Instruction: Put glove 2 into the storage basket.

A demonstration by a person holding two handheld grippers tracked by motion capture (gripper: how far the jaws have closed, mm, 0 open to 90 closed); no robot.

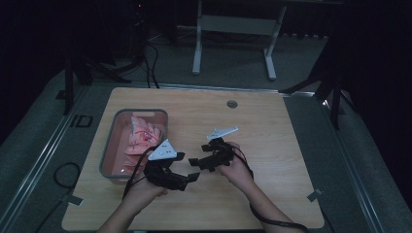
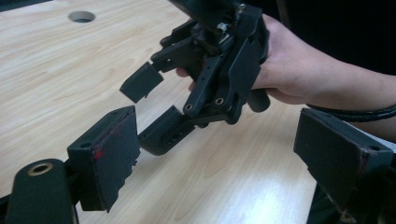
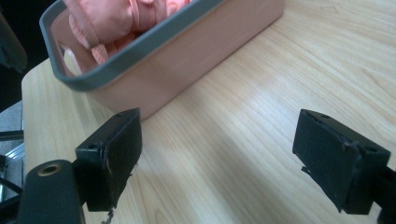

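Hovering over bare wood, both grippers empty. Left gripper (image 1: 190, 167) has its jaws spread wide with nothing between them; in its own view the pads frame only tabletop and the other hand. Right gripper (image 1: 195, 161) is likewise wide open and holds nothing; its view looks past the pads at the bin wall.

The two face each other just in front of the person, tips close but apart, beside the bin's near right corner.

Thing to work on: a pile of pink cloth (image 1: 141, 136) inside the pink bin with a grey rim (image 1: 108, 145), sitting at the left of the table (image 1: 272, 145). Cloth is bunched up and reaches about to the rim; separate pieces can't be told apart.

Step, as I read it: approach phase, no contact with bin or cloth yet. Next move likely calls for one gripper to go over the rim and come down onto a fold of cloth, jaws kept wide until the pads straddle it, clear of the bin wall.

Count:
- grippers: 2
- bins: 1
- cloth piles: 1, piece count unclear
- cable holes (image 1: 232, 104) in the table: 1
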